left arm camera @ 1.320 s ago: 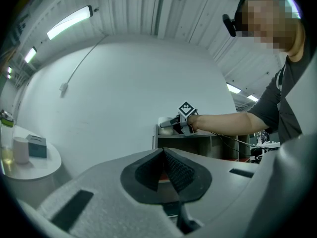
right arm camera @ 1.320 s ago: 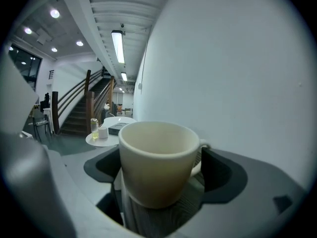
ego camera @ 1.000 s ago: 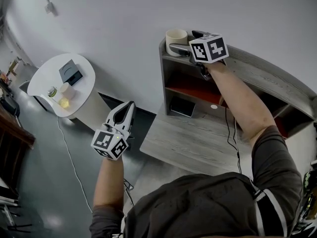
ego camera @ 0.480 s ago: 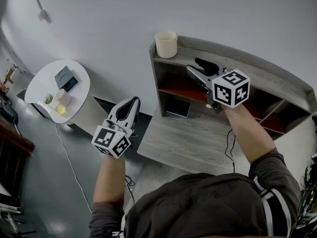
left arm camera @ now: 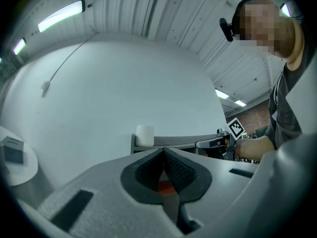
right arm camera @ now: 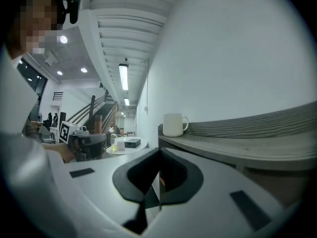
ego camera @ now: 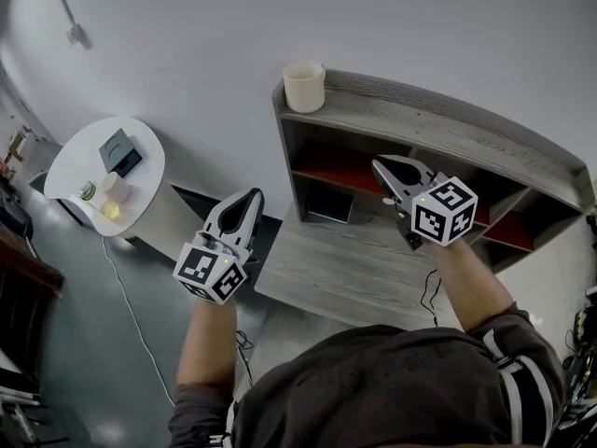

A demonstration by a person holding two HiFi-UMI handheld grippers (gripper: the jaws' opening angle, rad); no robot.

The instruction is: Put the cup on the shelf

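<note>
A cream cup (ego camera: 304, 85) stands upright at the left end of the grey shelf's top board (ego camera: 420, 122), free of both grippers. The same cup (left arm camera: 145, 135) shows beyond my left jaws, and the cup (right arm camera: 174, 124) with its handle to the right shows past my right jaws. My right gripper (ego camera: 390, 169) is shut and empty, drawn back below the top board, in front of the shelf's red middle level. My left gripper (ego camera: 244, 203) is shut with nothing in it, held off the desk's left side over the floor.
A grey wooden desk (ego camera: 354, 269) lies under the shelf, with a dark tablet (ego camera: 326, 201) in a lower compartment. A round white table (ego camera: 103, 171) with a black box and small items stands at left. A cable runs across the dark floor (ego camera: 84, 325).
The right gripper let go of the cup on the shelf top, pulled back down and to the right, and its jaws came shut. The left gripper stayed nearly still.
</note>
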